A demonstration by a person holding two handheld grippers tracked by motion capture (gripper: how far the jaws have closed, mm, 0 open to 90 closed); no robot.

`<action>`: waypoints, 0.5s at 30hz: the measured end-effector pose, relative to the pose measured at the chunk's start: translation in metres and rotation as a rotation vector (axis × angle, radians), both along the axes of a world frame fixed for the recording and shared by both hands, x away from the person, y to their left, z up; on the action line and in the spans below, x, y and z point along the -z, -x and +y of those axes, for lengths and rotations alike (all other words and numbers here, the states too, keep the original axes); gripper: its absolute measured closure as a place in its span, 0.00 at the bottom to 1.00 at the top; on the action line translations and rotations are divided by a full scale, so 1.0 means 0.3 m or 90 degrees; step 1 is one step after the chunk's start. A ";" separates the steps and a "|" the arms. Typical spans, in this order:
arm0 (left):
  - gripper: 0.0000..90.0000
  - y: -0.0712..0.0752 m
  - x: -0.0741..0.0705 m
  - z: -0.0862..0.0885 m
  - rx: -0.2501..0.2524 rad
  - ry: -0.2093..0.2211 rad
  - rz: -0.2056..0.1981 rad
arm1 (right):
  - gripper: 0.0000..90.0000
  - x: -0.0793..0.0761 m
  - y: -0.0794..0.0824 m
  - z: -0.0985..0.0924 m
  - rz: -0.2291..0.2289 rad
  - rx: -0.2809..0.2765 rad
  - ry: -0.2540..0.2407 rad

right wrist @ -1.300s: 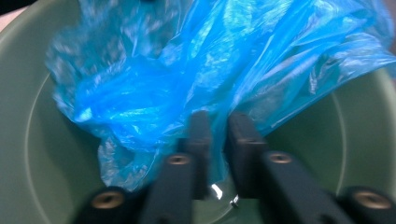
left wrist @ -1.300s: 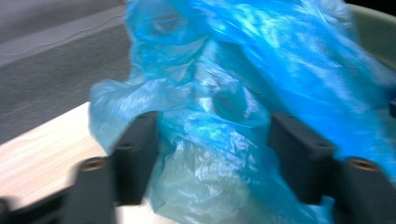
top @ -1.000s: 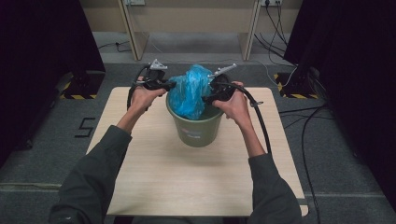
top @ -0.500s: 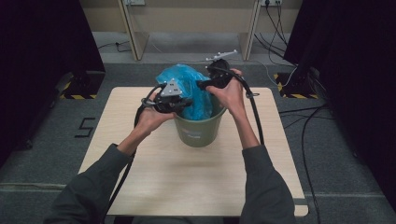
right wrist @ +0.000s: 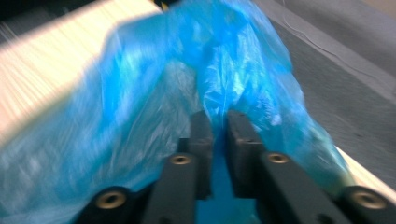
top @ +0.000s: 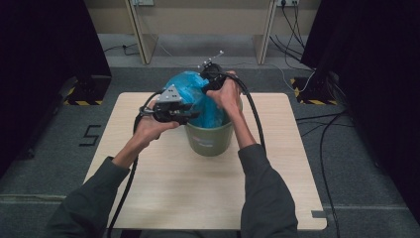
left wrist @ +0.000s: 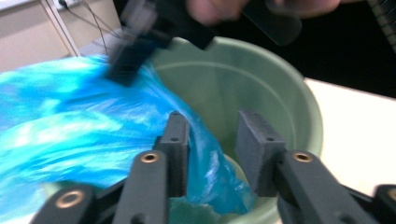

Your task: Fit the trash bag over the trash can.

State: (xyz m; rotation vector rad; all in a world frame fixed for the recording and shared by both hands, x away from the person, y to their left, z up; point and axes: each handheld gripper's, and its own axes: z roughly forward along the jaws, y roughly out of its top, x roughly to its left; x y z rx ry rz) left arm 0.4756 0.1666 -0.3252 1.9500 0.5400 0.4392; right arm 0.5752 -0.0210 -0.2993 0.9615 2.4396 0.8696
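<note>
Blue plastic bag billows out of the green bucket, which stands mid-table. At the far rim, the right gripper has just closed, pinching a fold of the film. The left gripper has just been opening; its jaws stand apart over the near rim, film beside one pad.
</note>
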 end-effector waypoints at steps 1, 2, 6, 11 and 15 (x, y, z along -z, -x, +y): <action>0.63 -0.001 -0.017 0.030 -0.014 0.023 -0.004 | 0.99 0.008 0.015 -0.026 -0.001 -0.002 0.025; 0.56 -0.005 -0.027 0.045 -0.029 0.035 -0.005 | 0.99 0.014 0.024 -0.043 -0.003 -0.005 0.036; 0.46 -0.042 -0.042 0.086 -0.084 0.047 -0.013 | 1.00 0.029 0.060 -0.088 -0.002 -0.022 0.073; 0.36 -0.181 0.010 0.100 -0.183 0.034 0.040 | 0.99 0.060 0.171 -0.129 0.004 -0.063 0.104; 0.35 -0.242 0.041 0.077 -0.187 0.051 0.068 | 0.93 0.067 0.200 -0.145 0.007 -0.065 0.099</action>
